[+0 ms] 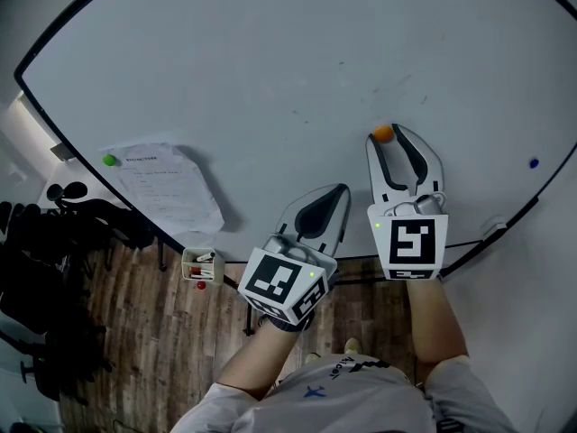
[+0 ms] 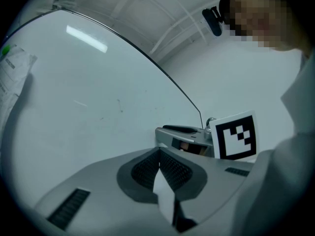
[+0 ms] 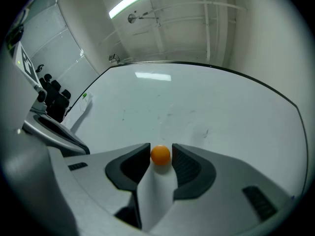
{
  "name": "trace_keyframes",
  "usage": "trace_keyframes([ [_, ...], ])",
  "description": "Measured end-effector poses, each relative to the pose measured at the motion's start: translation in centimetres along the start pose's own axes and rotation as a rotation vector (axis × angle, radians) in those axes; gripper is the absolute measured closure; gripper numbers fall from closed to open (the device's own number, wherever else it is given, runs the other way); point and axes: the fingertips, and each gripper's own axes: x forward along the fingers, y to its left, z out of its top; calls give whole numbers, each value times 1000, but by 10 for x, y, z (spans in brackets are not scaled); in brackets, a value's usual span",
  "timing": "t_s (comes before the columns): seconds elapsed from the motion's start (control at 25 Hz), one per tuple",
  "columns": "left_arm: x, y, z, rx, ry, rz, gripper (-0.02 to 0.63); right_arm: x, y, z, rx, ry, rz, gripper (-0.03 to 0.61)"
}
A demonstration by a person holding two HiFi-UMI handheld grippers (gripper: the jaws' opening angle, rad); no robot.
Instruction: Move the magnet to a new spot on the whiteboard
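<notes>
A small orange magnet (image 1: 383, 133) (image 3: 160, 154) sits on the whiteboard (image 1: 270, 61) at its lower right. My right gripper (image 1: 390, 133) (image 3: 161, 152) has its two tips on either side of the magnet, with the pads close against it, so it is shut on the magnet. My left gripper (image 1: 338, 191) (image 2: 158, 154) hangs lower and to the left, off the board's face, with its jaws together and nothing between them. In the left gripper view the right gripper (image 2: 197, 139) shows from the side against the board.
A paper sheet (image 1: 171, 186) is pinned at the board's lower left by a green magnet (image 1: 110, 160). A blue magnet (image 1: 533, 162) sits at the far right. A small box of markers (image 1: 200, 267) hangs below the board's edge. Dark chairs (image 1: 54, 242) stand on the wooden floor.
</notes>
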Motion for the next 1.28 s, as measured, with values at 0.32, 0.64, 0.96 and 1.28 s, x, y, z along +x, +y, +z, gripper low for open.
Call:
trace_keyframes([
  [0.32,-6,-10,2,3,-10,-2,601,-22,2,6,68,-7,30,448],
  [0.64,-15,-24,-4,-13,4,-10,601,-45,8,-10,132,31,72,482],
  [0.96,-31,-36,-13,-22,19,-24,601,-77,28,-18,221,56,111,538],
  [1.28,-52,-46,-23,-34,42,-48,601,-109,54,-40,352,116,133,551],
])
